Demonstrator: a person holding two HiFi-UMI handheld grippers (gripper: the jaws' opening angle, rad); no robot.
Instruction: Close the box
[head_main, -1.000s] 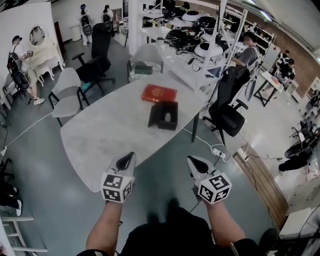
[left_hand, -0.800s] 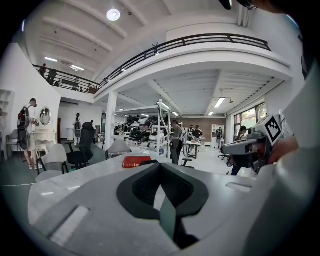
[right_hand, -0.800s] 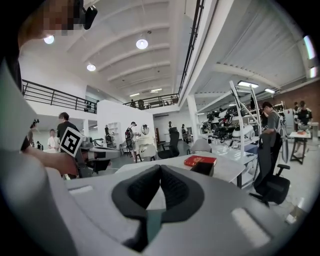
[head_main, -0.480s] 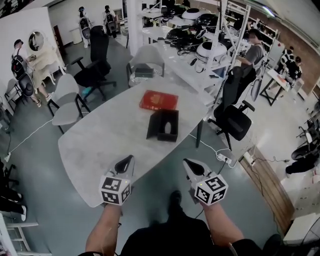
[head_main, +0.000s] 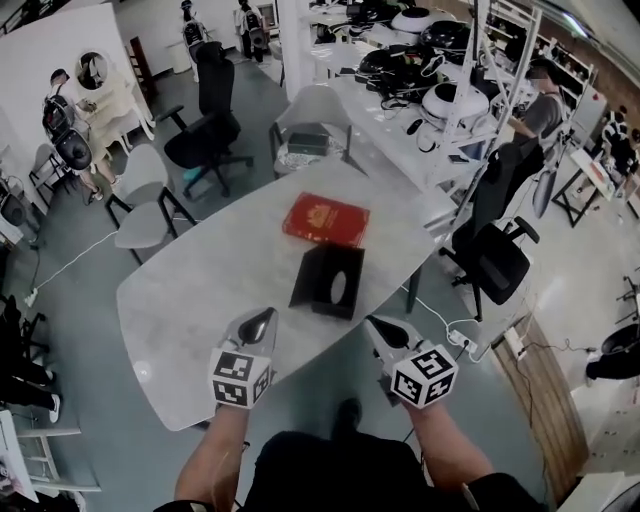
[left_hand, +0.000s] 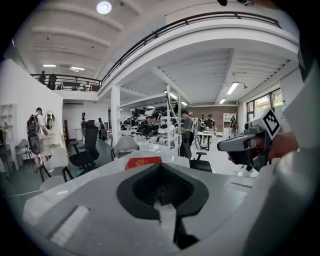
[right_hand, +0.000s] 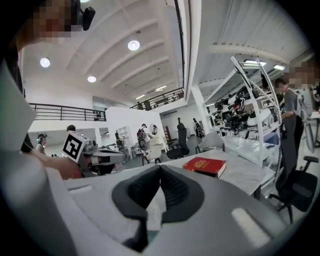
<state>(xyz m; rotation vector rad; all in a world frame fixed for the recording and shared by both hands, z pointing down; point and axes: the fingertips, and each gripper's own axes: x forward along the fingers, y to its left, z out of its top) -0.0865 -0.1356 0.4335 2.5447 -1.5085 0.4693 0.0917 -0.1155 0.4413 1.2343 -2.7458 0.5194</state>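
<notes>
While both grippers hang at the table's near edge, the black box sits open.

I see the left gripper with its jaws pressed together on nothing, its tip over the near edge of the grey table. The right gripper hangs just off that same edge, its jaws likewise closed and empty. The black box lies ahead of them, toward the table's right-hand edge, with its top open and facing up. Just beyond it, nearer the far edge, lies a red flat piece with a gold mark on top; whether the two touch I cannot tell. Office chairs stand around the table.
</notes>
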